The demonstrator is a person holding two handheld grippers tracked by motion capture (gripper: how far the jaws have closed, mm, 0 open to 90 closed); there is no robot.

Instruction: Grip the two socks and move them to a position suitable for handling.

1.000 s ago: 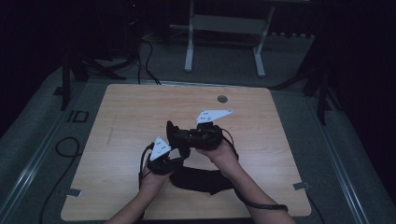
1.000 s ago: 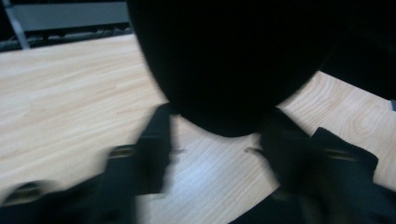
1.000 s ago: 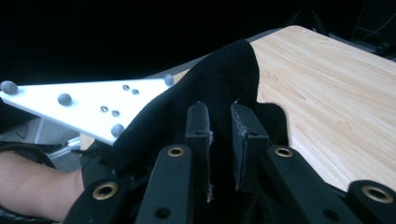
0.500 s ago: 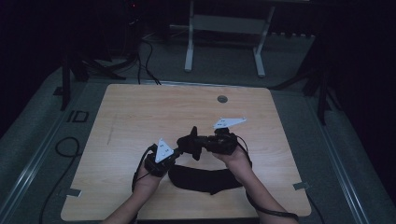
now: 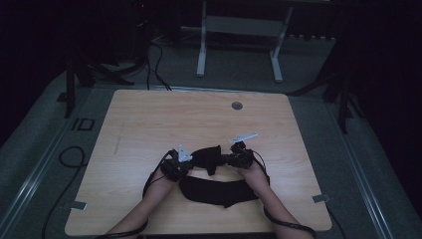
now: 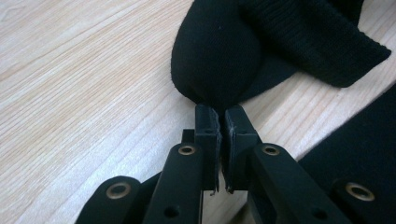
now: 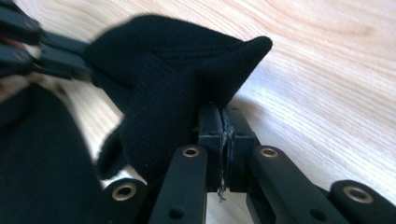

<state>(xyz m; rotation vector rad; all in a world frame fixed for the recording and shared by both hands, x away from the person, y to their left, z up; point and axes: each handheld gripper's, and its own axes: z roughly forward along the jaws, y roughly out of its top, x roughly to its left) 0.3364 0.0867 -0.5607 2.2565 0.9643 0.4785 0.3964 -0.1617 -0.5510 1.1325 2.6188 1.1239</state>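
Note:
A small black knit piece (image 5: 207, 157) hangs stretched between my two grippers just above the wooden table (image 5: 149, 124). My left gripper (image 5: 185, 160) is shut on its left end; in the left gripper view its jaws pinch the fabric (image 6: 243, 51) at the left gripper (image 6: 220, 122). My right gripper (image 5: 230, 159) is shut on the other end; in the right gripper view the cloth (image 7: 168, 88) bunches above the right gripper (image 7: 223, 122), and the left gripper's jaws show at the upper left, holding the far end. A second, longer black cloth (image 5: 219, 190) lies flat on the table between my forearms.
A round grommet hole (image 5: 237, 105) sits near the table's far edge. A metal stand (image 5: 239, 30) and cables (image 5: 154, 55) are on the floor beyond the table. Tape marks sit at the near corners of the table.
Both grippers have moved apart and nearer to me, pulling the small black piece out between them. The longer cloth has stayed on the table.

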